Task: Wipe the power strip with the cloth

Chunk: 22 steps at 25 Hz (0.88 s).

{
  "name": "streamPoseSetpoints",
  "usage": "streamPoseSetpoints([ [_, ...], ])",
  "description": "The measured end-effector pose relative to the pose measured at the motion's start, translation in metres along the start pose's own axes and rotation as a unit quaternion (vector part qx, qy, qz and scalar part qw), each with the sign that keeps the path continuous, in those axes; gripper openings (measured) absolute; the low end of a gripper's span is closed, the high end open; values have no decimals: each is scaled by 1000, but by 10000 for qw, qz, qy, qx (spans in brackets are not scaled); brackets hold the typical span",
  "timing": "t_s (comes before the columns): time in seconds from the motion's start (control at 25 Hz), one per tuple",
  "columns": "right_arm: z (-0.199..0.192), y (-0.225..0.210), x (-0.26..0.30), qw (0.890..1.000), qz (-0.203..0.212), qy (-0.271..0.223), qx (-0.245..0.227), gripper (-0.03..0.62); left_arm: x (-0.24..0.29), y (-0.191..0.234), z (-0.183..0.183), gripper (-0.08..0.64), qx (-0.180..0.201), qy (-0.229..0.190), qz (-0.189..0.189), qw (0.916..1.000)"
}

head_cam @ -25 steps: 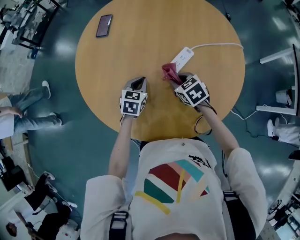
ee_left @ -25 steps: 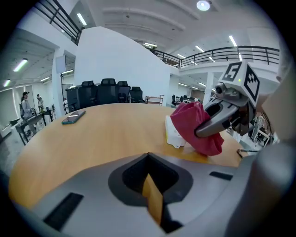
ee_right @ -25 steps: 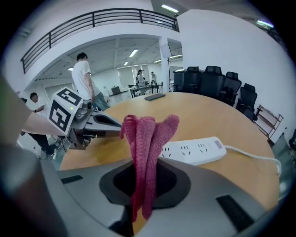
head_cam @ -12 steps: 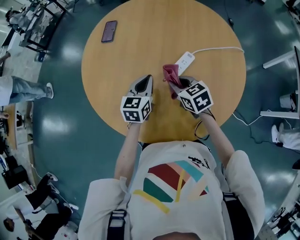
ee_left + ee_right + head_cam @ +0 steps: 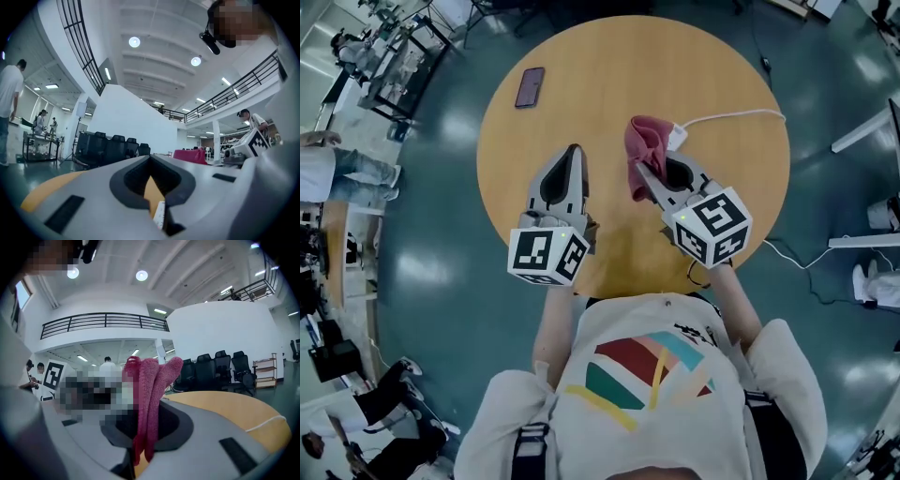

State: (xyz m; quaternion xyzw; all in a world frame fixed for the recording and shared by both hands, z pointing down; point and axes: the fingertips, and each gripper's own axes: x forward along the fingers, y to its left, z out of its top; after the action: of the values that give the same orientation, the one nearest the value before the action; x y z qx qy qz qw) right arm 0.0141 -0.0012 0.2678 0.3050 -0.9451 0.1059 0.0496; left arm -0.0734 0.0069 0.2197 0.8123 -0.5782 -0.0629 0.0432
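Head view: the right gripper (image 5: pixel 643 180) holds the pink cloth (image 5: pixel 645 148) clear of the round tabletop (image 5: pixel 609 56), its jaws pinched on the lower folds. Only a white end of the power strip (image 5: pixel 677 137) shows past the cloth, towards the tabletop's far right edge, with its cable (image 5: pixel 731 115) running off to the right. The left gripper (image 5: pixel 575 155) hangs beside it, jaws together and empty. A dark phone (image 5: pixel 530 86) lies near the far left edge. I judge that the wiping is not under way: the cloth is in hand but off the strip. The next move calls for bringing it down flat on the strip's top, perhaps with the left gripper steadying the strip.

Left gripper view: the jaws are closed on nothing; it looks level across the hall.

Right gripper view: the cloth (image 5: pixel 150 394) is clamped between the jaws, its folds standing up.

No brand or print is legible anywhere; only the square markers on the grippers' cubes show.
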Motion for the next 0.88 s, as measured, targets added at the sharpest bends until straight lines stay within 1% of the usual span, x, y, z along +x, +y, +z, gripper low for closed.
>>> streamPoseSetpoints([
  [0.08, 2, 6, -12, 9998, -92, -149, -99, 39, -9, -3, 3, 41, 249, -26, 59, 9997],
  [0.12, 0, 6, -19, 9994, -168, -190, -220, 39, -12, -5, 0, 41, 417, 9, 113, 9991],
  [0.2, -10, 1, -32, 9980, -358, -118, -513, 38, -14, -14, -10, 41, 647, 101, 177, 9977],
  [0.28, -21, -3, -43, 9973, -424, 22, -607, 38, -15, -24, -18, 41, 646, 156, 137, 9977],
  [0.44, -35, -5, -52, 9977, -384, 124, -538, 39, -15, -32, -30, 41, 573, 250, 95, 9980],
  [0.52, -43, -5, -54, 9972, -412, 229, -573, 39, -17, -31, -33, 41, 534, 287, 113, 9981],
  [0.68, -56, -5, -56, 9971, -437, 402, -481, 38, -19, -24, -36, 41, 501, 366, 166, 9979],
  [0.8, -67, -7, -61, 9955, -580, 531, -525, 38, -21, -22, -42, 41, 493, 450, 159, 9976],
  [0.88, -75, -7, -65, 9949, -656, 607, -468, 39, -23, -22, -46, 41, 500, 522, 123, 9973],
])
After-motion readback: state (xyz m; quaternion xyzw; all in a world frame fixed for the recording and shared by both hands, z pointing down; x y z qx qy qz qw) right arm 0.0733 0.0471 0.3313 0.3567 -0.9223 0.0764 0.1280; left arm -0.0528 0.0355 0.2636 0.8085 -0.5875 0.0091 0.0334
